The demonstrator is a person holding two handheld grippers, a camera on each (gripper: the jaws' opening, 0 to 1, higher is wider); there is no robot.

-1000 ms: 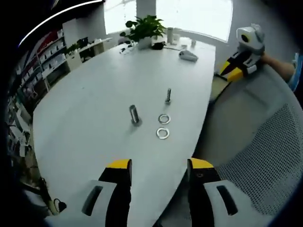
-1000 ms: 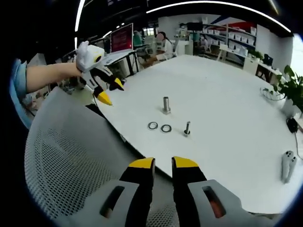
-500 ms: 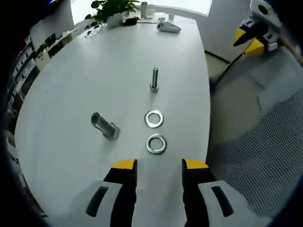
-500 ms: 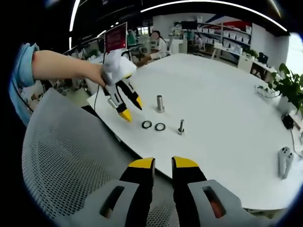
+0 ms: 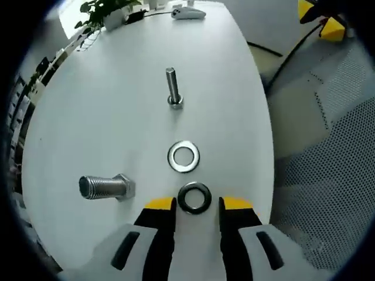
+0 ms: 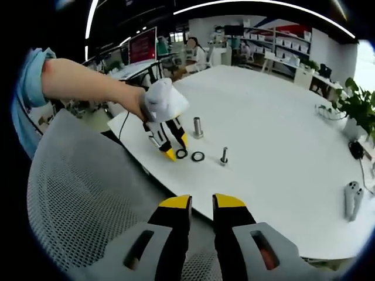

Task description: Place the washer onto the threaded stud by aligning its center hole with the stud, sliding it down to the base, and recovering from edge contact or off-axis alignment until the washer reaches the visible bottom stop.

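Two steel washers lie near the edge of the white table [image 5: 88,117]. The near washer [image 5: 194,198] sits just ahead of and between the yellow tips of my left gripper [image 5: 197,205], which is open and close on either side of it. The far washer [image 5: 183,157] lies flat beyond it. Farther on, a slim threaded stud [image 5: 173,88] stands upright on its head. In the right gripper view, the left gripper [image 6: 177,148] points down at the near washer [image 6: 181,154]. My right gripper [image 6: 202,205] hangs over a chair with a narrow gap and nothing in it.
A thick bolt [image 5: 105,187] stands on its hex head left of the washers. A grey mesh chair [image 6: 88,205] is at the table's edge. A potted plant [image 5: 102,9] and a white handheld device [image 6: 353,202] are at the far end. A person's forearm [image 6: 82,82] holds the left gripper.
My left gripper has come down and forward to the near washer, and its jaws have narrowed around it. The right gripper has stayed in place.
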